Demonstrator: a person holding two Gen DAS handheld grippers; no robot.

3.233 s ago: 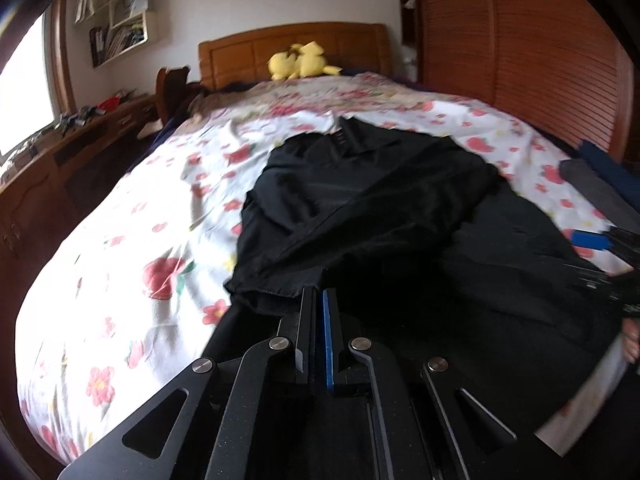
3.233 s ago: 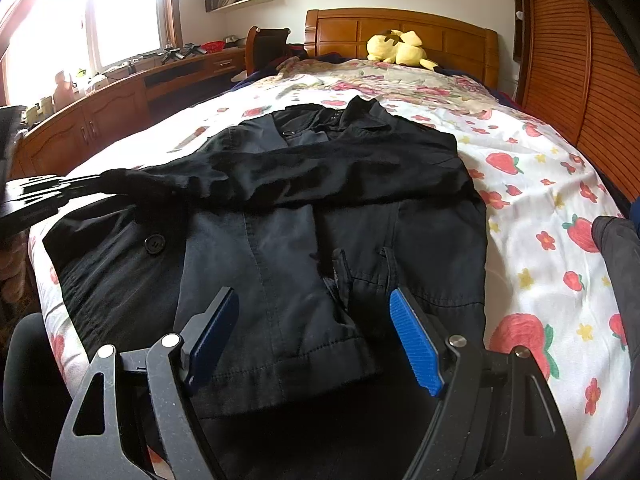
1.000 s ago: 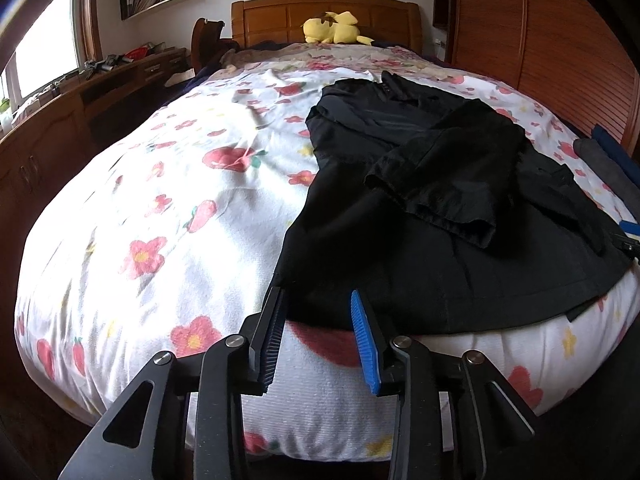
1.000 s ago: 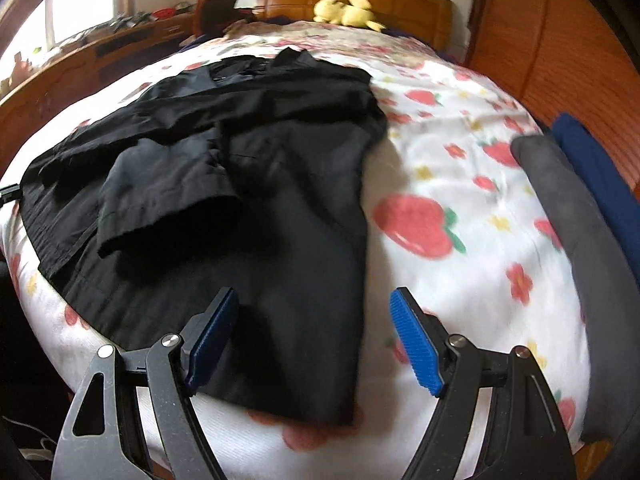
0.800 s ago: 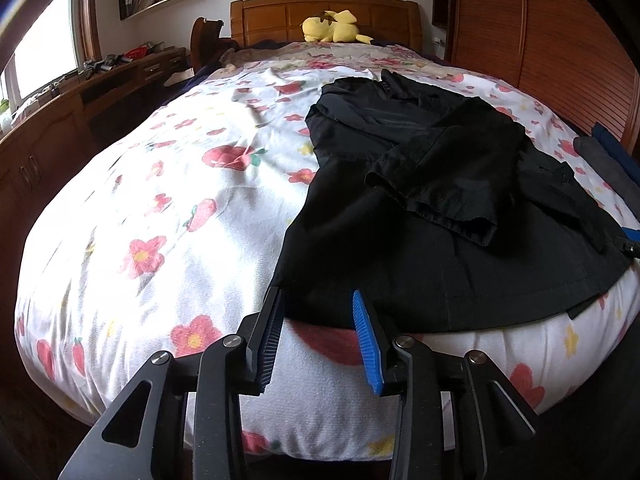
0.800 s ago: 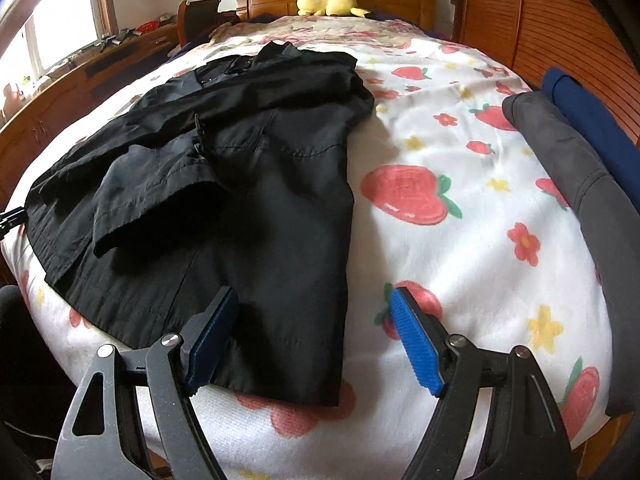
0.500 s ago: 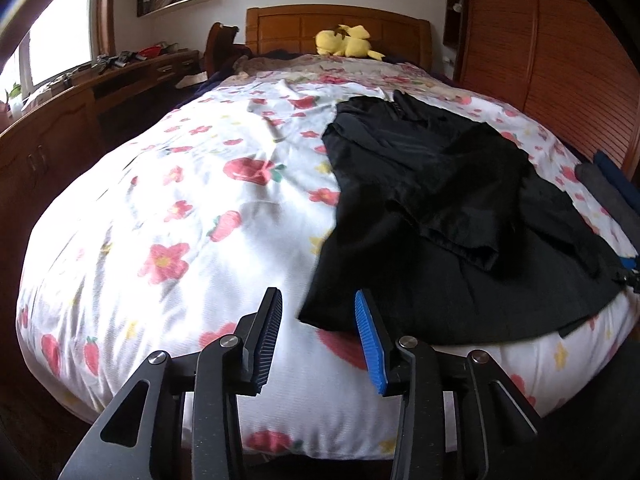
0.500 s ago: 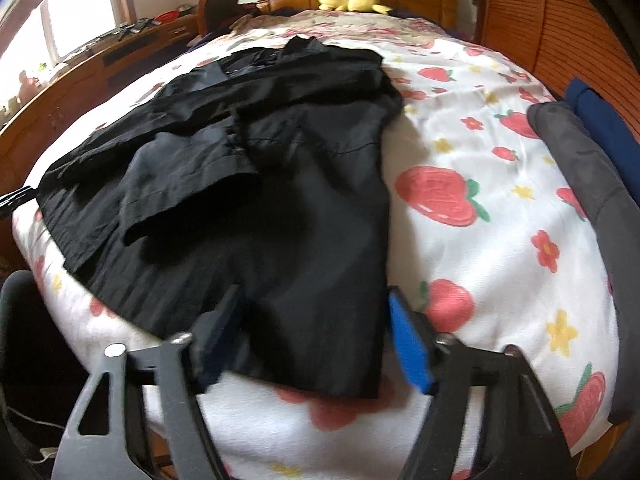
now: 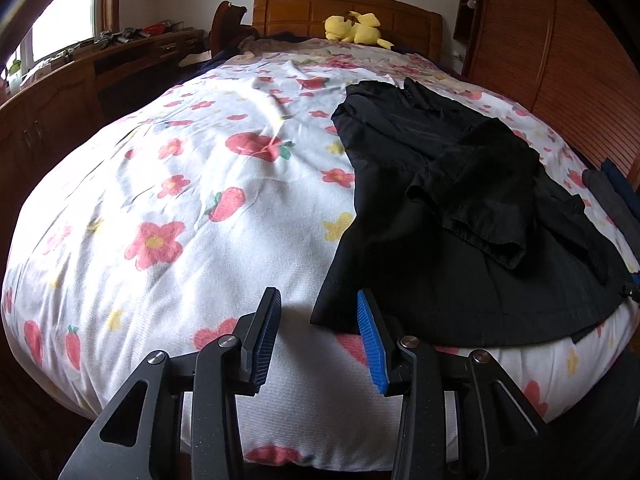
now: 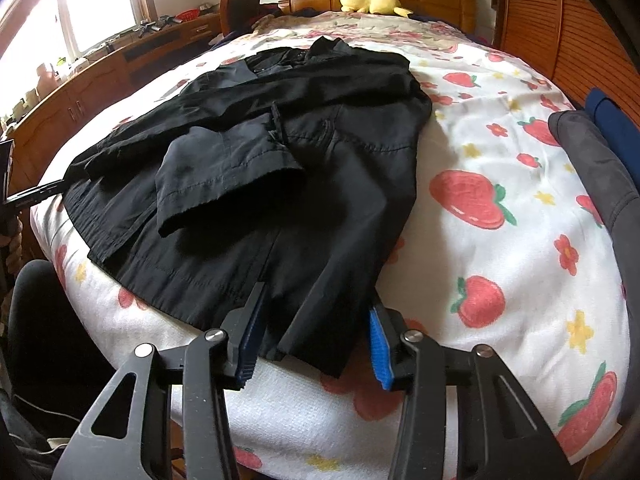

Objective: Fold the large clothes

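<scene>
Left wrist view: the left gripper, jaws apart and empty, hovers at the hem corner of the black coat on the bed.

Right wrist view: the right gripper is closing around the other hem corner, pads not yet pressing. Next, likely pinch both corners and fold upward.

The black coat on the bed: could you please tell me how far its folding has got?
Done: black coat lies flat, one sleeve folded across it. In hand: right gripper closing around the hem corner; left gripper open at the opposite corner. Left: folding the hem up.
</scene>
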